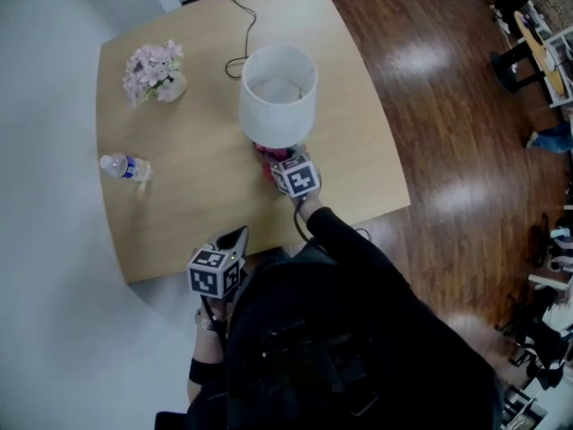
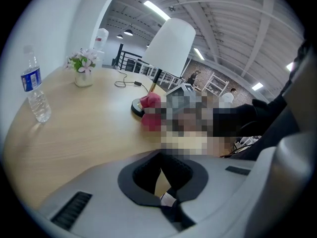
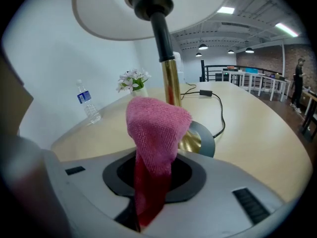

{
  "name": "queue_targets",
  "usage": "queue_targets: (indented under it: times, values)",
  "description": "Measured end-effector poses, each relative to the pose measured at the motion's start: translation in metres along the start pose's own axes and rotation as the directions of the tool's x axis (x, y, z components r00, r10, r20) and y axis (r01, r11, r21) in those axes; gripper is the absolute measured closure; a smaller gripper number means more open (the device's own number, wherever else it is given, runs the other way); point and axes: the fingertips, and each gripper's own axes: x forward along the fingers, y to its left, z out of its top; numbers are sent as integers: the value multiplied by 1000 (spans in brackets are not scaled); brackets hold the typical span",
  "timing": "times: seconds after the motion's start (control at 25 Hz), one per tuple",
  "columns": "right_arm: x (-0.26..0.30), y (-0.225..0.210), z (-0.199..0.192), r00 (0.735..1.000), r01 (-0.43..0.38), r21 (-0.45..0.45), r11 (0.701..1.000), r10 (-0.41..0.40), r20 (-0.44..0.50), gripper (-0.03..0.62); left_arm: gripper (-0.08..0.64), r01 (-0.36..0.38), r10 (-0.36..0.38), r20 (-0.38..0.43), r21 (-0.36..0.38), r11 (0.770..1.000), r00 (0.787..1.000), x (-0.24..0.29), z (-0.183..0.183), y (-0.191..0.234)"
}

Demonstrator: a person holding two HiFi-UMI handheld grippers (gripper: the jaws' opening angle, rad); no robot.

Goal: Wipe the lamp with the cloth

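Pink woven cloth [image 3: 156,133] is clamped between the jaws of the right tool [image 3: 148,197], which stand narrow and press on the lower, darker part of the fabric. The upper part of the cloth rises from the jaws as a bunched fold. This fold is directly in front of the brass stem [image 3: 171,78] of the table lamp with a white cylindrical shade [image 1: 278,92], just above the round grey base [image 3: 207,140]. I cannot tell for sure if the fabric really presses on the stem. In the head view the right tool reaches under the near edge of the shade, and the cloth shows there only as a small pink spot. The left tool [image 2: 166,192] has its jaws closed together with nothing between them. It is over the near edge of the light wooden table [image 1: 197,213], close to the person's body and well apart from the lamp. A thin black cable [image 1: 240,34] runs from the lamp across the table to the far edge. A small clear plastic water bottle with a blue label [image 1: 125,167] lies near the left edge of the table. A little vase with pale pink flowers [image 1: 154,72] stands in the far left corner. Dark brown shiny wooden floor [image 1: 448,150] is around the table.
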Motion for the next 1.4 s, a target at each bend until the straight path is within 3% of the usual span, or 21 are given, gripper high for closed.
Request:
queue_targets:
  times: [0.48, 0.64, 0.92, 1.28, 1.4]
  values:
    - [-15, -51, 8, 990, -142, -22, 990, 141, -26, 500, 548, -19, 21, -50, 32, 999, 999, 48, 36, -51]
    - [-14, -52, 15, 977, -210, -69, 975, 207, -39, 500, 548, -22, 25, -66, 43, 999, 998, 65, 47, -67]
    - [-13, -57, 27, 941, -338, -106, 935, 336, -32, 500, 548, -57, 60, -130, 27, 998, 990, 91, 55, -81]
    - [-4, -65, 46, 884, -467, -173, 867, 461, -73, 499, 548, -107, 95, -177, -56, 993, 980, 119, 63, -94]
    - [9, -64, 55, 855, -518, -212, 829, 506, -114, 499, 548, -125, 106, -203, -83, 989, 973, 127, 60, -97]
